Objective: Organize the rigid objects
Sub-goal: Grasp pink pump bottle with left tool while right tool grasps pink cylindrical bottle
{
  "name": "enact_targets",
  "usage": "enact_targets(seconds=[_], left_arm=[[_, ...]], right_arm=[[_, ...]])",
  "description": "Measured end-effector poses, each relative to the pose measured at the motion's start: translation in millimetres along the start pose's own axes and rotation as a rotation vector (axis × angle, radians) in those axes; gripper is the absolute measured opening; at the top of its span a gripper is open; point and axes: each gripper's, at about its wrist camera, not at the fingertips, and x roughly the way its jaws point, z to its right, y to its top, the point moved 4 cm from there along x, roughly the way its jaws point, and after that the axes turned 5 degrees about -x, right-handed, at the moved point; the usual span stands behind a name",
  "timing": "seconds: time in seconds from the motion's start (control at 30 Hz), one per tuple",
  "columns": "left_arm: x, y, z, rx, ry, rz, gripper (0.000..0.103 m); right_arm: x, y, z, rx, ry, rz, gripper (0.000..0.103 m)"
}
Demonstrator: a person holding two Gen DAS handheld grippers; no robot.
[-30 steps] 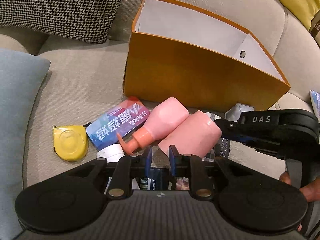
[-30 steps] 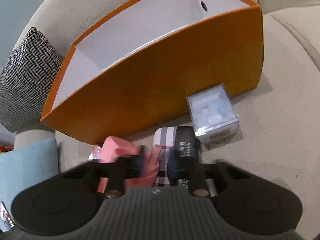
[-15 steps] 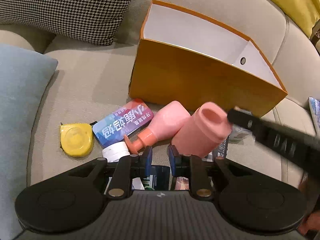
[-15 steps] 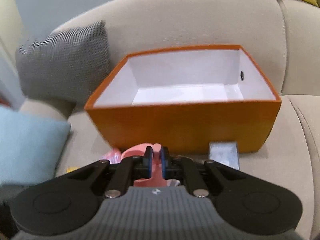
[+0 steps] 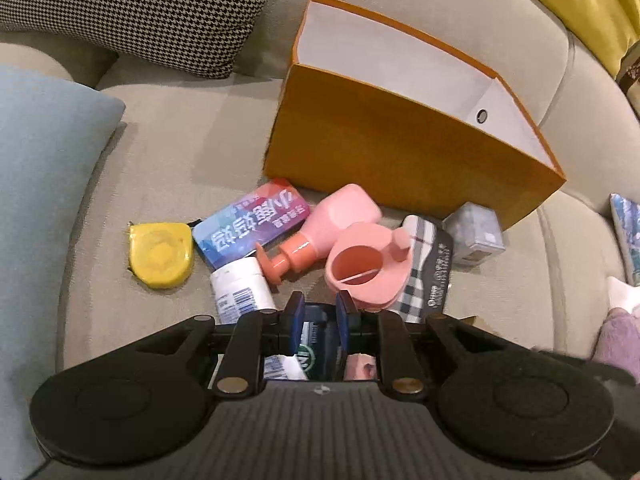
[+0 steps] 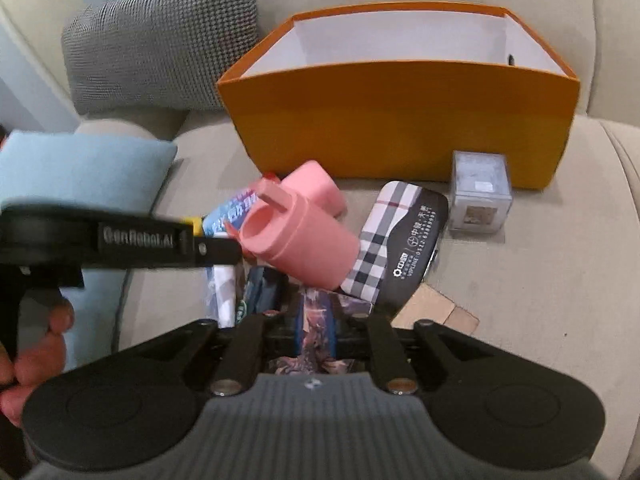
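Hiding most of the dark green-labelled pack (image 5: 316, 340) behind the left gripper (image 5: 320, 310) fingers. Blurring the left gripper's arm (image 6: 120, 240) in the right view, covering the purple card (image 6: 228, 210). Cropping the blue cushion (image 5: 44, 160) at frame edge. Leaving the clear cube (image 6: 480, 192) contents unreadable.

We identify the location as a home living room. Evidence: a beige upholstered sofa (image 5: 192, 148) with seamed seat cushions; a houndstooth throw pillow (image 5: 132, 12), a light blue pillow (image 5: 44, 160) and a yellow pillow (image 5: 576, 8) against its backrest; an orange storage box (image 6: 400, 120) and assorted household items on the seat.
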Motion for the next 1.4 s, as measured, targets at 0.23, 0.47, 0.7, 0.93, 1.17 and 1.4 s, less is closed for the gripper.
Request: enact_targets(seconds=[0.23, 0.47, 0.7, 0.93, 1.17, 1.4], left_arm=[[-10.0, 19.4, -3.0, -0.017, 0.030, 0.055, 0.022], [1.3, 40.8, 4.6, -0.025, 0.010, 0.055, 0.022], [19.8, 31.0, 5.7, -0.014, 0.003, 0.017, 0.022], [26.6, 4.4, 3.7, -0.032, -0.030, -0.102, 0.019], [24.6, -6.5, 6.2, 0.013, -0.012, -0.086, 0.018], [18.3, -9.2, 3.2, 0.035, -0.031, -0.089, 0.018]], right_arm=[[2.4, 27.0, 33.1, 0.310, 0.051, 0.024, 0.065], [36.0, 27.6, 49.8, 0.606, 0.111, -0.061, 0.070], [42.1, 27.4, 54.7, 0.660, 0.147, -0.062, 0.067], [48.7, 24.6, 45.2, 0.705, 0.186, -0.106, 0.069], [54.6, 23.4, 26.1, 0.670, 0.150, -0.117, 0.068], [64.6, 27.5, 10.4, 0.576, 0.117, -0.150, 0.071]])
